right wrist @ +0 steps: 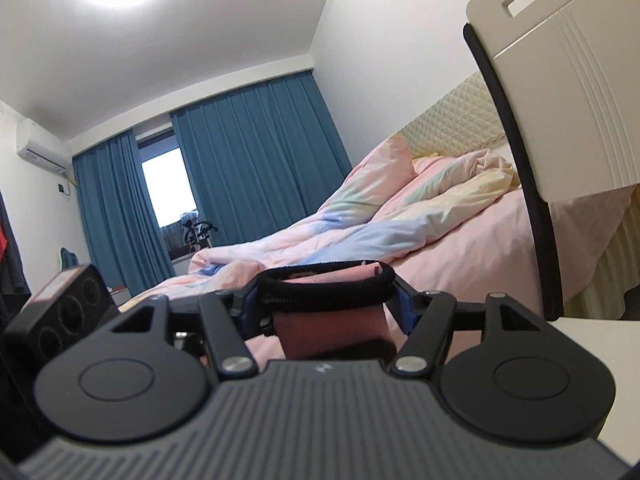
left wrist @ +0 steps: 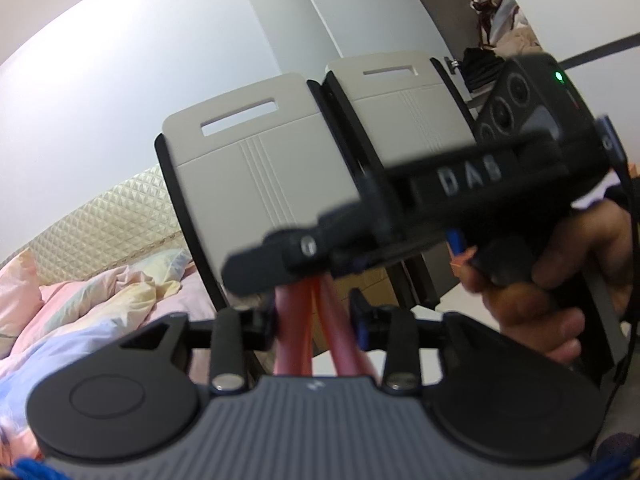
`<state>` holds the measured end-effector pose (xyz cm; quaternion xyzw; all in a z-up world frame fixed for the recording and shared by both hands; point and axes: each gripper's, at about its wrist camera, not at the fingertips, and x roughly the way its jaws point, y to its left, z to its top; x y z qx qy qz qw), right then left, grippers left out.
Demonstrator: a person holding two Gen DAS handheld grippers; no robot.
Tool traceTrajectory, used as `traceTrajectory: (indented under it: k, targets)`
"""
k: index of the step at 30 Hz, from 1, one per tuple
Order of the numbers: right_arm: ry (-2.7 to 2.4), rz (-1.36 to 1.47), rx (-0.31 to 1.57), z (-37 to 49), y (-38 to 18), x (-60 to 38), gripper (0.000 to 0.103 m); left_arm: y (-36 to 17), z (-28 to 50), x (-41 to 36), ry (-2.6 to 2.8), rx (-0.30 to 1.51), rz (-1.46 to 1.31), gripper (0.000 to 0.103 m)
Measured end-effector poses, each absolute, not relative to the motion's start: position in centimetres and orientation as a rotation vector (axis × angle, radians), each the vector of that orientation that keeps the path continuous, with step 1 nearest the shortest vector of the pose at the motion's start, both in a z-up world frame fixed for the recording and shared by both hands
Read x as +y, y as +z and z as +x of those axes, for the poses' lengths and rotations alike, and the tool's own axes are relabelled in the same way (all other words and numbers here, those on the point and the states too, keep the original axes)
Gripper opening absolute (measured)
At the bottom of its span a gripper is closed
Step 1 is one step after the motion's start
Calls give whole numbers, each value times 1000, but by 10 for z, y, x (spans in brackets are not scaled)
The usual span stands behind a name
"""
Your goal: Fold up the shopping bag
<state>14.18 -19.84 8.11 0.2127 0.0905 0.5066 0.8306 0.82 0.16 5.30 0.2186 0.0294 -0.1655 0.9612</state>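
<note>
Here the right gripper pinches the rolled pink bag, bound by a black band. The left gripper stands part open around the bag's pink straps, below the chair.

Black grippers, ribbed grey housings
</note>
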Motion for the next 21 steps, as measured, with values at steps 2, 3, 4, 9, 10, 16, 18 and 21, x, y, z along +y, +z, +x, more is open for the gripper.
traceTrajectory:
  k: [2, 3, 4, 9, 10, 16, 18, 21]
  targets:
    - [1068, 481, 177, 142, 83, -203, 66, 52, 9, 1, -333, 69, 448, 46]
    - [1063, 496, 170, 143, 84, -205, 66, 52, 10, 0, -331, 74, 450, 46]
    - [1058, 511, 164, 143, 86, -208, 66, 51, 11, 0, -330, 79, 452, 48]
    - [1048, 581, 127, 144, 96, -216, 66, 49, 12, -4, -333, 94, 468, 51]
    - [1052, 585, 117, 144, 99, -216, 66, 49, 12, -2, -336, 90, 457, 35]
    - [1064, 524, 63, 136, 109, -213, 73, 53, 8, 6, -302, 54, 415, 12]
    - [1069, 517, 42, 135, 112, -218, 79, 53, 6, 5, -292, 43, 425, 12]
    - [1075, 528, 15, 134, 115, -229, 84, 54, 5, 5, -279, 31, 426, 12]
